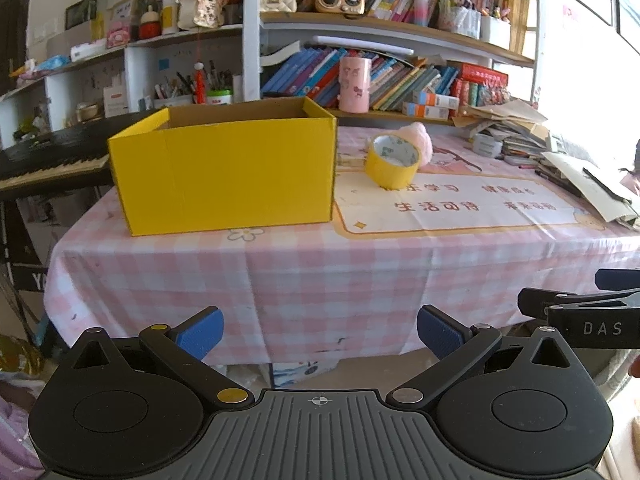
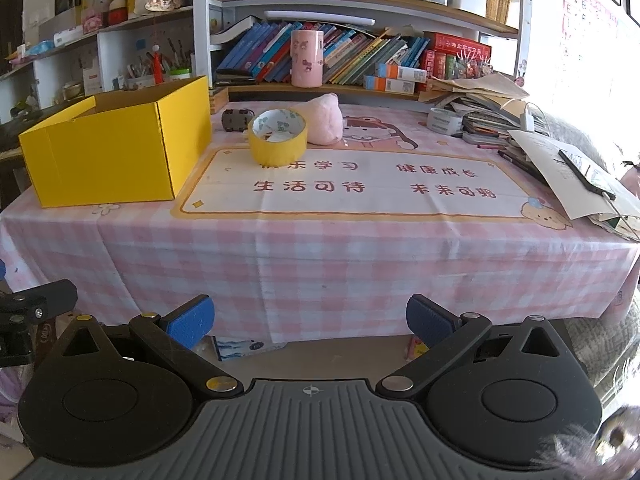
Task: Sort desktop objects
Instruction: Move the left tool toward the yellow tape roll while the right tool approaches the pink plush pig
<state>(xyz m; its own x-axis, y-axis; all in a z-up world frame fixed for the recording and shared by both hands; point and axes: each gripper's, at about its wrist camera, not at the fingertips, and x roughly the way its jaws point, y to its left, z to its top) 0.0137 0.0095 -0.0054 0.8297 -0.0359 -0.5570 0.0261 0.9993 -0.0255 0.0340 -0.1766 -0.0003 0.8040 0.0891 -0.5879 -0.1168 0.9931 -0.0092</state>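
You are holding the left gripper [image 1: 319, 334] in front of the table's near edge, its blue-padded fingers [image 1: 200, 332] spread wide with nothing between them. You are holding the right gripper [image 2: 310, 324] the same way, jaws apart and empty, short of the pink checked tablecloth [image 2: 320, 248]. Part of the right gripper's black body is showing at the right edge of the left wrist view.

The open yellow cardboard box [image 1: 224, 172] is sitting on the left part of the table, its top flaps folded in; its inside is not visible from either camera. Just to the right of it, the roll of yellow tape [image 2: 278, 136] is standing on the upper edge of the printed desk mat [image 2: 352, 184]. A pink plush toy [image 2: 326, 120] is lying right behind the tape, close against it. A small dark toy car [image 2: 236, 119] is sitting behind the tape near the box's far corner, seen only from the right wrist view. A grey tape roll [image 2: 444, 120] is resting farther right, next to a messy pile of papers and books [image 2: 560, 148]. A pink cup [image 2: 306, 58] is standing on the lower bookshelf behind the table.
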